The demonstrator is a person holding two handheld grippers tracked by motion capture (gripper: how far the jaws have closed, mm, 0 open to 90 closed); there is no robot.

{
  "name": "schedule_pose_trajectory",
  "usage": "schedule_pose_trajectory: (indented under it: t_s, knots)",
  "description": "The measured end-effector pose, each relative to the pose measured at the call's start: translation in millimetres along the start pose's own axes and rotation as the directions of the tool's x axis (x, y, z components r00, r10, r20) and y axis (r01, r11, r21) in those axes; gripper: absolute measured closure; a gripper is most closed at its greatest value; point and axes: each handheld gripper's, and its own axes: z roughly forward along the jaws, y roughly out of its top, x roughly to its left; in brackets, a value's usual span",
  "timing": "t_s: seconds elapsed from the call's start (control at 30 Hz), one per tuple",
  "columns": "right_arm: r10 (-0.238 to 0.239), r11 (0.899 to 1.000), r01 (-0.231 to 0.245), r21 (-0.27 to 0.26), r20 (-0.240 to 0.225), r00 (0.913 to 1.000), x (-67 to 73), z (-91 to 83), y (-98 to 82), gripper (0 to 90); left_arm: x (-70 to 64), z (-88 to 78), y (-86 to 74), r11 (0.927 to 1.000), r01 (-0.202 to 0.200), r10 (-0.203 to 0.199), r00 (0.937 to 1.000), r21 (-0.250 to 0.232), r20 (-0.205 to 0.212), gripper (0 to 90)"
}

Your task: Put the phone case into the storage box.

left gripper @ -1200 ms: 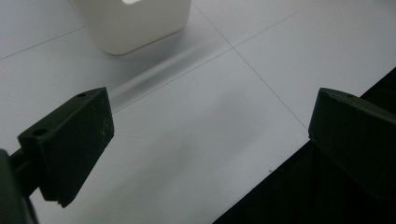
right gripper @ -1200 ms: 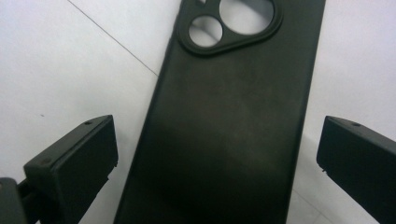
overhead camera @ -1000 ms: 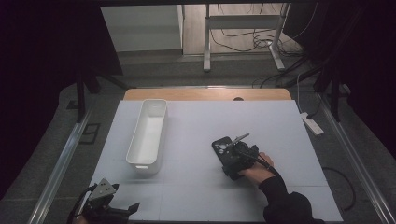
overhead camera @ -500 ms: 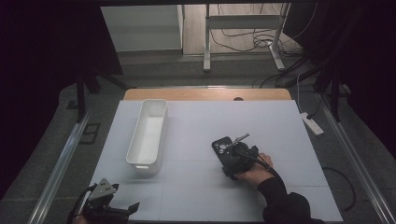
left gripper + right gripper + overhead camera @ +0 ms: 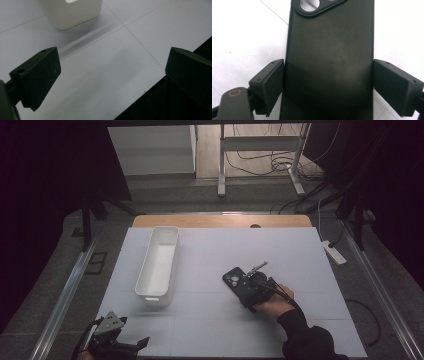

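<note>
Right jaws closing around the phone case

High view: the phone case point(image 5: 235, 281) is seen at 4 o'clock of the white bin point(image 5: 159, 264) on the surface point(image 5: 210, 325). Left gripper view: the left gripper point(image 5: 112, 72) is held wide open, empty. Right gripper view: the right gripper point(image 5: 328, 82) has just been closing, its pads point(image 5: 270, 80) at the case's edges, so a pickup is judged imminent.

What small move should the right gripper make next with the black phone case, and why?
Probably finish closing: the right gripper has just been closing, its pads flanking the flat black rubbery phone case at its edges, seemingly touching. Then lift toward the long white plastic bin.
</note>
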Motion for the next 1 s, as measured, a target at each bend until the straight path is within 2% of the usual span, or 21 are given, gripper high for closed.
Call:
schedule_pose_trajectory:
  t_s: [0.33, 0.67, 0.9, 1.0]
  knots:
    - [-0.006, 1.0, 0.006, -0.009, 0.002, 1.0, -0.9, -0.7, -0.9, 14.5, -1.7, -1.2, 0.0, 0.9997, -0.022, 0.022, 0.9997, -0.01, 0.008, 0.1]
    - [-0.009, 0.999, 0.009, -0.035, 0.005, 0.9999, -1.1, -5.6, -1.3, 15.0, 2.4, -4.3, -0.9, 0.9993, 0.002, 0.0, 0.9992, -0.037, 0.041, 0.0]
    - [-0.026, 0.998, 0.026, -0.064, -0.004, 0.9996, -0.5, -12.6, -2.2, 15.1, 2.7, -6.0, -0.1, 0.999, -0.001, 0.002, 0.9991, -0.044, 0.042, 0.0]
    - [-0.027, 0.997, 0.026, -0.078, -0.011, 0.9996, -0.6, -15.3, -2.9, 15.1, 3.4, -8.8, 1.2, 0.9979, 0.004, 0.0, 0.9986, -0.065, 0.053, 0.0]
